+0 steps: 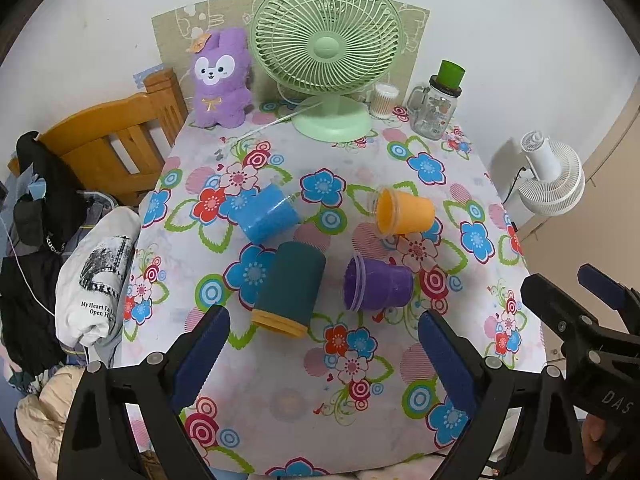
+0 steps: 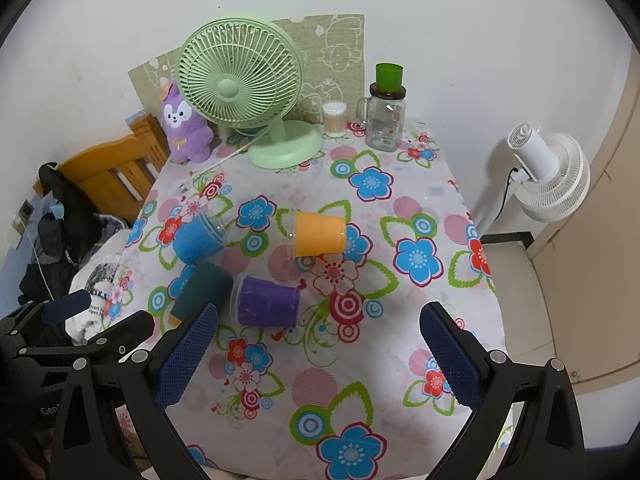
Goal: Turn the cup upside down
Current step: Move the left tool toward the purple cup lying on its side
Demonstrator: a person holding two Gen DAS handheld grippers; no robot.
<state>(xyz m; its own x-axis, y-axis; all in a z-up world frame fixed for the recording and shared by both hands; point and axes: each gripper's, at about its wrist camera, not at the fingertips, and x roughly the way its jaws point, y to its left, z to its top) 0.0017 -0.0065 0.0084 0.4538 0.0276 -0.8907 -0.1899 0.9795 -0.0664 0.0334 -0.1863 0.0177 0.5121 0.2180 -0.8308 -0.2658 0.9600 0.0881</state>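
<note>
Four cups lie on their sides on the flower-patterned worktop (image 1: pixel 304 392), all ahead of both tools. The left tool (image 1: pixel 324 352) is spread wide, its blue-padded fingers (image 1: pixel 202 350) gripping nothing and touching nothing; they hang above the near part of the worktop. Just beyond its left finger lies the dark teal cup (image 1: pixel 291 284), its orange-rimmed end nearest the tool. Just beyond its right finger lies the purple cup (image 1: pixel 378 283), mouth turned to the left. Farther ahead are the blue cup (image 1: pixel 266 216) on the left and the orange cup (image 1: pixel 404 210) on the right, the orange one's mouth turned left too.

The right tool (image 2: pixel 318 354) is likewise wide open and empty, clear of the cloth. In its view the purple cup (image 2: pixel 268 302) sits just ahead of its left finger, with the dark teal cup (image 2: pixel 204 288) touching it on the left, partly hidden by that finger. The orange cup (image 2: pixel 320 234) lies farther ahead near the centre line, and the blue cup (image 2: pixel 198 238) farther ahead to the left.

At the far edge, well beyond both tools, stand a green fan (image 1: pixel 326 52), a purple plush toy (image 1: pixel 220 78) and a glass jar (image 1: pixel 434 110).
</note>
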